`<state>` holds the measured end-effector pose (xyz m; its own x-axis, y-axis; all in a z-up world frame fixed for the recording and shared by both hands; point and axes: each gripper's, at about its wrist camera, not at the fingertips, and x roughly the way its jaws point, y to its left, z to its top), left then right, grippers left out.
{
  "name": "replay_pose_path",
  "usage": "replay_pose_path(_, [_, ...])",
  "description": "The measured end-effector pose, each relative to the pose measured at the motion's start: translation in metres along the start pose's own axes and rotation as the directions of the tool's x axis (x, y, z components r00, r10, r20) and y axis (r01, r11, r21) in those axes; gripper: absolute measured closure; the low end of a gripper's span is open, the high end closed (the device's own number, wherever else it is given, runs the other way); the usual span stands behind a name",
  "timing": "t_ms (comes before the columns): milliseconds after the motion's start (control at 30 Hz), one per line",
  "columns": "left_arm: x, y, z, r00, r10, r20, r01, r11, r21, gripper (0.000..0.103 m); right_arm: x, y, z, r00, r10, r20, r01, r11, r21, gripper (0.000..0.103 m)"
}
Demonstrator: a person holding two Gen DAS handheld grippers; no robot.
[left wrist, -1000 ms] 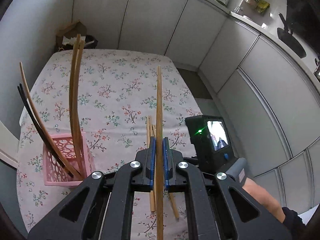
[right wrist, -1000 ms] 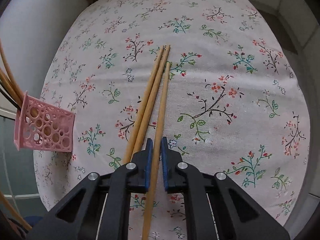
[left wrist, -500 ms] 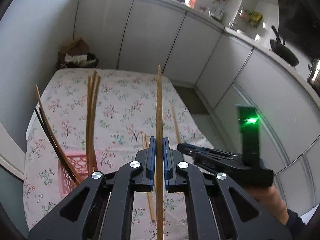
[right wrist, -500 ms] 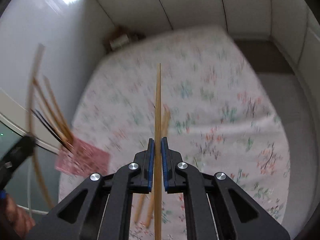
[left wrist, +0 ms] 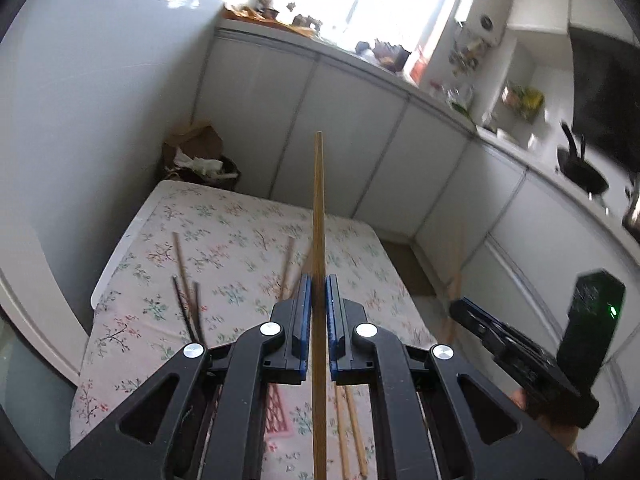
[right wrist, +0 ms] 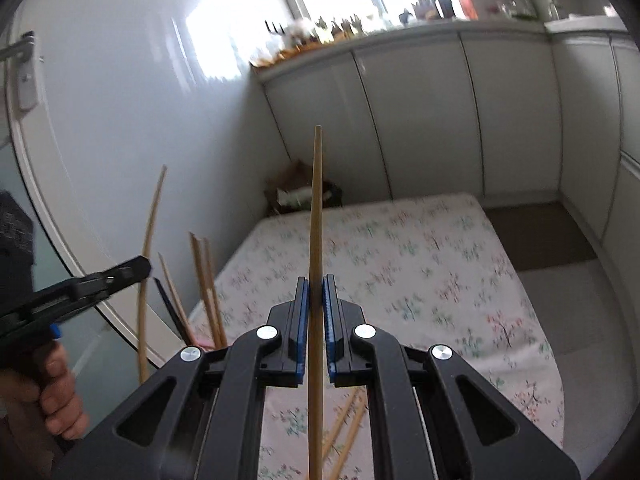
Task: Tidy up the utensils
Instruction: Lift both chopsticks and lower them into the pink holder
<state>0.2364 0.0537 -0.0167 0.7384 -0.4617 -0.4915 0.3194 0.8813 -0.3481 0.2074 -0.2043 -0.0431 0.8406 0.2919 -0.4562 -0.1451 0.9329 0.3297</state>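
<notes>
My left gripper [left wrist: 319,294] is shut on a wooden chopstick [left wrist: 319,208] that points up and forward, high above the floral table [left wrist: 248,240]. My right gripper [right wrist: 315,294] is shut on another wooden chopstick [right wrist: 316,208], also raised. The pink holder [left wrist: 278,412] shows only partly under my left jaws; several chopsticks [left wrist: 186,280] stand in it, also visible in the right wrist view [right wrist: 206,284]. Two loose wooden chopsticks [left wrist: 352,428] lie on the cloth below, also in the right wrist view [right wrist: 346,432]. The right gripper shows in the left wrist view [left wrist: 516,356].
White cabinets [left wrist: 352,128] line the far and right sides, with a cluttered counter above. A bin with a paper bag [left wrist: 200,156] stands at the table's far left corner. A white wall and door [right wrist: 80,160] are on the left. A pan [left wrist: 580,168] sits on the right counter.
Both grippers have lifted and tilted upward, each keeping its chopstick. The right one picked its chopstick off the cloth. The views now look across the room instead of down at the table.
</notes>
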Motion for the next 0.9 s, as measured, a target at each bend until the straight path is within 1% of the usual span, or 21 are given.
replay_pose_path(167, [0.001,0.02,0.002,0.995,0.042,0.089,-0.04,0.999,-0.023,0.097,0.001,0.015,-0.006,1.0,0.01,0.013,-0.009,0.999,-0.052,0.096])
replay_pose_path(300, [0.006,0.022,-0.002,0.983,0.087,0.159,-0.09,0.996,0.015,0.097,0.0,0.021,-0.006,1.0,0.016,0.019,-0.014,0.998,-0.066,0.096])
replay_pose_path(467, [0.012,0.02,-0.011,0.965,0.115,0.235,-0.131,0.99,0.054,0.097,-0.004,0.021,-0.009,0.999,0.024,0.026,-0.023,0.997,-0.07,0.096])
replay_pose_path(533, [0.016,0.018,-0.017,0.96,0.124,0.25,-0.145,0.987,0.07,0.097,-0.003,0.02,-0.01,0.999,0.028,0.024,-0.026,0.997,-0.068,0.096])
replay_pose_path(633, [0.023,0.013,-0.028,0.962,0.141,0.235,-0.172,0.979,0.113,0.097,-0.003,0.021,-0.011,0.999,0.031,0.02,-0.029,0.997,-0.074,0.095])
replay_pose_path(767, [0.032,0.006,-0.041,0.968,0.139,0.211,-0.179,0.967,0.182,0.096,-0.004,0.02,-0.011,0.999,0.034,0.02,-0.032,0.996,-0.078,0.095])
replay_pose_path(867, [0.035,0.011,-0.044,0.972,0.149,0.184,-0.183,0.966,0.181,0.096,-0.006,0.017,-0.009,0.999,0.038,0.026,-0.036,0.997,-0.066,0.095])
replay_pose_path(900, [0.035,0.013,-0.045,0.974,0.154,0.164,-0.182,0.967,0.179,0.096,-0.007,0.017,-0.008,0.999,0.04,0.028,-0.039,0.997,-0.064,0.095])
